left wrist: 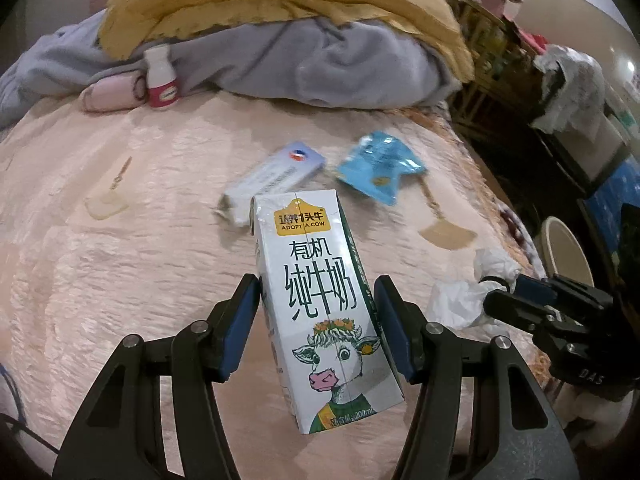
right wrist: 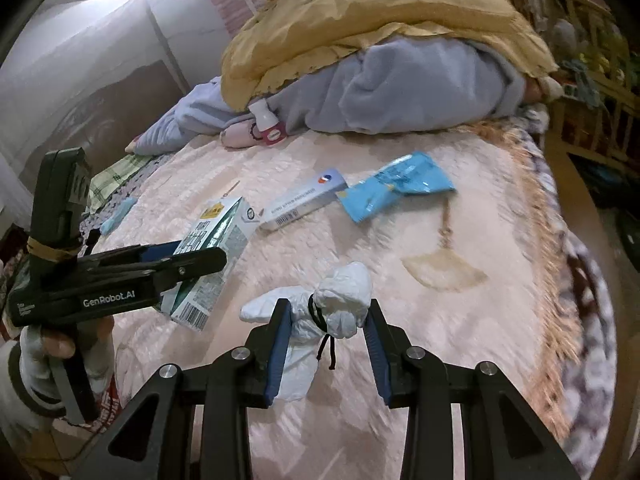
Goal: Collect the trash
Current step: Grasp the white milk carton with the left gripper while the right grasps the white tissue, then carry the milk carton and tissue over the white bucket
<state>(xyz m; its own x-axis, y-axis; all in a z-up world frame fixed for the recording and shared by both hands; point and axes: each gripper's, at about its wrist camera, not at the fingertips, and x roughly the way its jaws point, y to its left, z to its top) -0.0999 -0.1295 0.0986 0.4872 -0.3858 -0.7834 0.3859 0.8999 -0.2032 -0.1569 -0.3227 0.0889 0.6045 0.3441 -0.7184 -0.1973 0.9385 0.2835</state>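
Note:
A white milk carton (left wrist: 320, 300) with a cow picture lies on the pink bedspread (left wrist: 120, 240) between the jaws of my left gripper (left wrist: 316, 292); the pads touch its sides. It also shows in the right wrist view (right wrist: 216, 248), held by the left gripper (right wrist: 188, 260). My right gripper (right wrist: 326, 320) is open around a crumpled white tissue (right wrist: 340, 300) tied with a black band; the tissue (left wrist: 472, 292) also shows in the left wrist view. A long white box (right wrist: 304, 200), a blue wrapper (right wrist: 396, 186) and a small bottle (right wrist: 268, 124) lie farther back.
A heap of yellow (right wrist: 360, 12) and grey bedding (right wrist: 420, 88) lies at the far end of the bed. The bed's fringed right edge (right wrist: 560, 260) drops to a dark floor. A wooden crib frame (right wrist: 592, 80) stands at the right.

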